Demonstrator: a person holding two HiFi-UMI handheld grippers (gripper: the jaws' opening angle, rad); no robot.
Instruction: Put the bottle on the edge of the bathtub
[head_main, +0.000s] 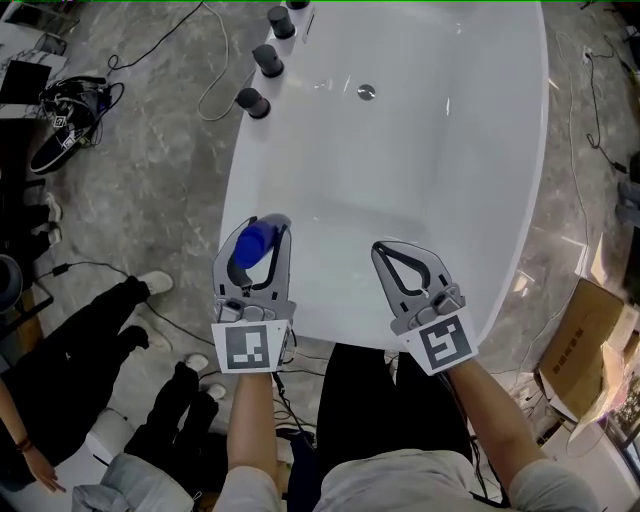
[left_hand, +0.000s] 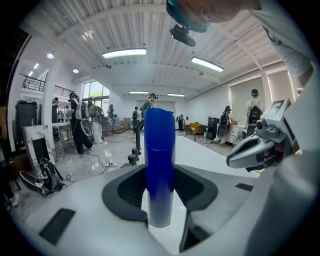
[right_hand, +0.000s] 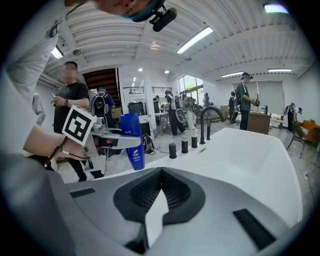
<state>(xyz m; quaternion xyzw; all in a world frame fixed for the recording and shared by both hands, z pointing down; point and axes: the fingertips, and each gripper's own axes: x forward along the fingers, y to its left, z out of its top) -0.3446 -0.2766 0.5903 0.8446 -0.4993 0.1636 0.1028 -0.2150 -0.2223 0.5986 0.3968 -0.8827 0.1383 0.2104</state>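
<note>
The head view shows only the upper end of the blue plastic bottle, at the lower left of the frame over the near-left rim of the white oval bathtub. The right gripper view shows its side, with white print, and its lower end projecting below the left gripper. Long axis: vertical. In the left gripper view the bottle stands between the black pads, which clamp its sides. The right gripper is closed and empty.

Left hand-held gripper is clamped on an upright blue bottle, white bathtub right ahead, right hand-held gripper off to the side.
</note>
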